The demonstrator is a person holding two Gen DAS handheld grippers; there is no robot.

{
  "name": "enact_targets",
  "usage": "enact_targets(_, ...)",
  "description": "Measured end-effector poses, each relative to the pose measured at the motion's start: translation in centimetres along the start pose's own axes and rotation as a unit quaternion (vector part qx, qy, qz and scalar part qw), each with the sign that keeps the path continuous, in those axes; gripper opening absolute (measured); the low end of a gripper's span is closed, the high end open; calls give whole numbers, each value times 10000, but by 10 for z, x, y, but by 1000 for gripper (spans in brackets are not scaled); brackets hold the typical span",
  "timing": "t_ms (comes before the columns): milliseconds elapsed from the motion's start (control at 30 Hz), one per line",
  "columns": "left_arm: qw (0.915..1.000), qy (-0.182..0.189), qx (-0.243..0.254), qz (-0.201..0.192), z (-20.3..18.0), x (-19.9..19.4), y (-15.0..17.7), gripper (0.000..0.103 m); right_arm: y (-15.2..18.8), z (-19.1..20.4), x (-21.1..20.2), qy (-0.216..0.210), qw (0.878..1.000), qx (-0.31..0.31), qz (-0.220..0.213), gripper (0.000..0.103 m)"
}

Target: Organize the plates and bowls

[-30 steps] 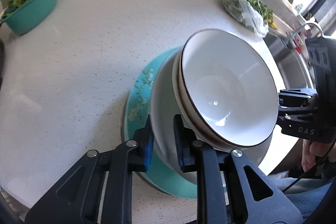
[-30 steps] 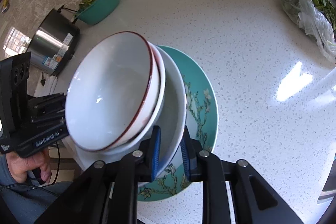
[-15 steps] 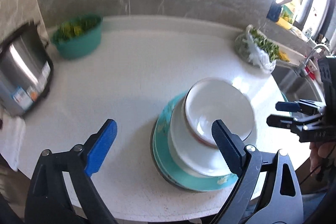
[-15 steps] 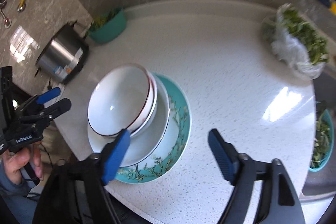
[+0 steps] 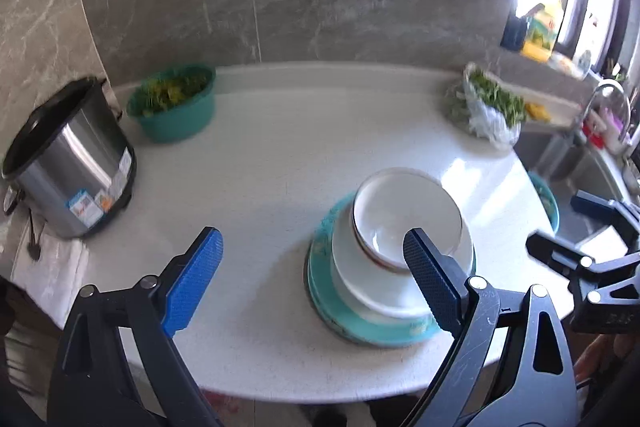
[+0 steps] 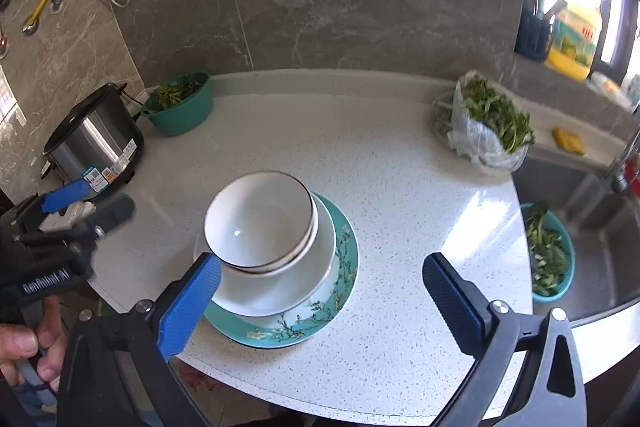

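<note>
Teal plate (image 6: 340, 307): on the white speckled countertop (image 6: 400, 187), carrying the stack as before.
White plate (image 6: 312, 287): on the teal one.
Rimmed bowls (image 6: 260, 219): nested on top.
Left gripper (image 5: 312, 283): fingers spread wide, empty, drawn farther back than half a second ago.
Right gripper (image 6: 320, 295): likewise wide, empty, lifted away.

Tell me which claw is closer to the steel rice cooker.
Left. The left claw, open, is on the rice cooker side of the dish stack, close in front of the cooker. The right claw, open, is on the stack's opposite side, toward the sink.
</note>
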State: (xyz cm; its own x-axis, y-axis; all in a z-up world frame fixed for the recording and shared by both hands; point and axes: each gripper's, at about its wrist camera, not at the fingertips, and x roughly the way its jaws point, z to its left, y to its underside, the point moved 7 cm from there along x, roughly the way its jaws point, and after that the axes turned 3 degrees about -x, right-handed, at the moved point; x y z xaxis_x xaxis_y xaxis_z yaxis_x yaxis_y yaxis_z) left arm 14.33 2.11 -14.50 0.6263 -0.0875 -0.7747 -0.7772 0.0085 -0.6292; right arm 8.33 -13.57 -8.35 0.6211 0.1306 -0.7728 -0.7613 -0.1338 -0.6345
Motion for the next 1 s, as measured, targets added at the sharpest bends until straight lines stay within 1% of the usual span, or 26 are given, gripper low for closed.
enact_targets(67,9998,113,-157,50,0,-7,4,92,-4,3,-7,45,9999,27,-113,103)
enact_targets(133,9998,59,-204,-4,-4,-16,5,92,-7,0,-11,95,9998,54,-188,103)
enact_targets(200,9996,-135,-259,-55,-7,-23,7,92,-10,-4,-15,87,9997,64,-232,103)
enact_targets(333,9973,-483,-545,-80,-22,-36,11,92,-15,-21,-24,182,9994,-31,-288,103)
enact_targets(400,9964,-605,-575,-114,-33,-42,10,92,-15,-29,-27,173,9994,-62,-286,103)
enact_targets(500,9953,-694,-655,-147,-52,-49,10,92,-14,-43,-28,153,9995,-158,-207,103)
enact_targets(700,9940,-813,-734,-77,-80,-54,13,92,-9,-59,-33,50,9997,-204,-159,103)
enact_targets(833,9938,-823,-749,-69,-88,-57,13,92,-6,-62,-35,62,9997,-191,-102,103)
enact_targets(1000,9935,-797,-809,-71,-86,-63,15,92,-4,-62,-38,157,9998,-72,-104,103)
